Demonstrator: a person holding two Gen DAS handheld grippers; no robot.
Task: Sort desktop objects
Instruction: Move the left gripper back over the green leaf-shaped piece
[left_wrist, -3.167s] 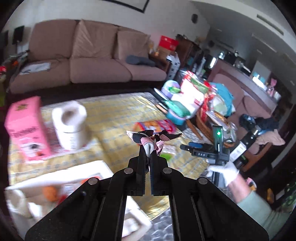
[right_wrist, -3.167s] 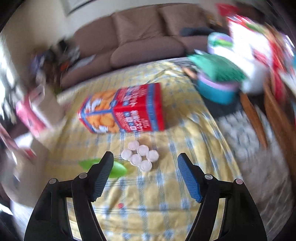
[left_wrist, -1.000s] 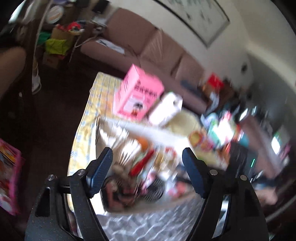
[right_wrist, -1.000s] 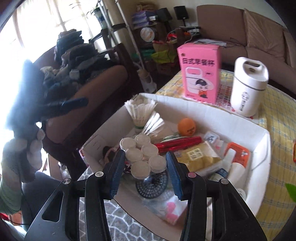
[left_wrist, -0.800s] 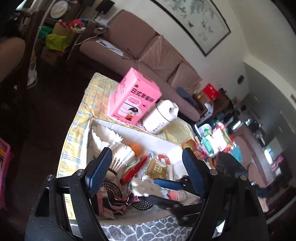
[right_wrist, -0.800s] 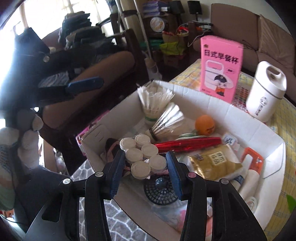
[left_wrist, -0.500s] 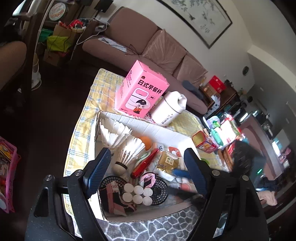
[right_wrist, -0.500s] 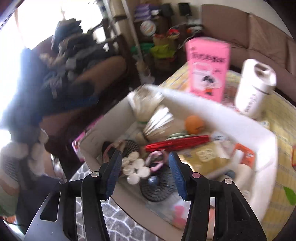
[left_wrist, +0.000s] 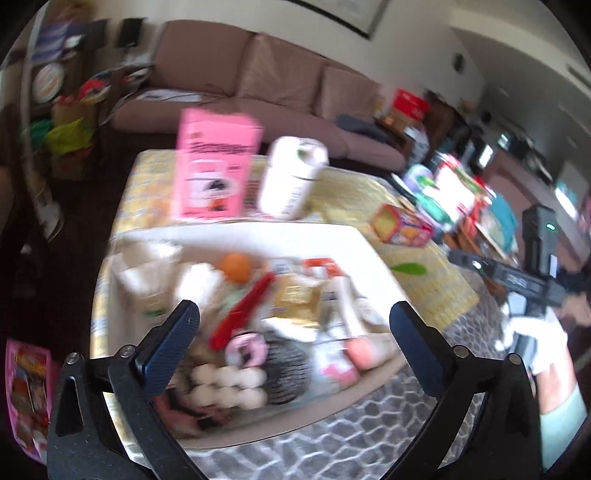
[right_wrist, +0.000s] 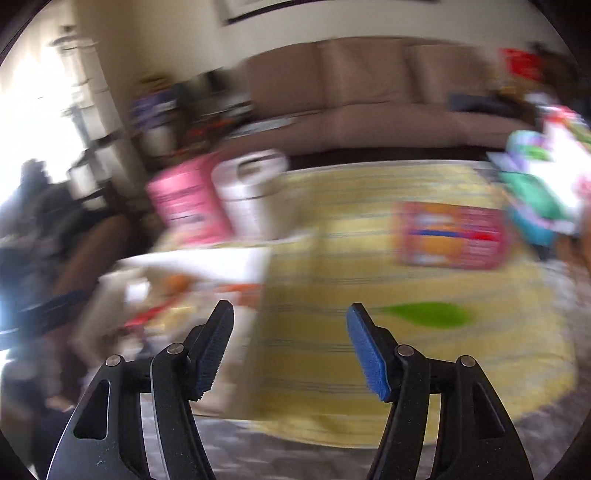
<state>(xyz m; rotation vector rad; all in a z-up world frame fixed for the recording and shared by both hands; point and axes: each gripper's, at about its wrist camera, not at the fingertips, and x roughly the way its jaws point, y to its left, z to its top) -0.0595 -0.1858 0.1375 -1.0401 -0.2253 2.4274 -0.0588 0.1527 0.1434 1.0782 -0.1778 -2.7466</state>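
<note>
White bottle pack (left_wrist: 229, 386) lies boxed, between the left gripper's (left_wrist: 295, 328) spread jaws

A brown sofa (left_wrist: 258, 88) stands behind the table.

left wrist view looks down from close above the white box (left_wrist: 373, 258); right wrist view faces low across the desk (right_wrist: 369, 369) toward the sofa (right_wrist: 369, 92). both catch the pink carton (left_wrist: 214, 166).
</note>
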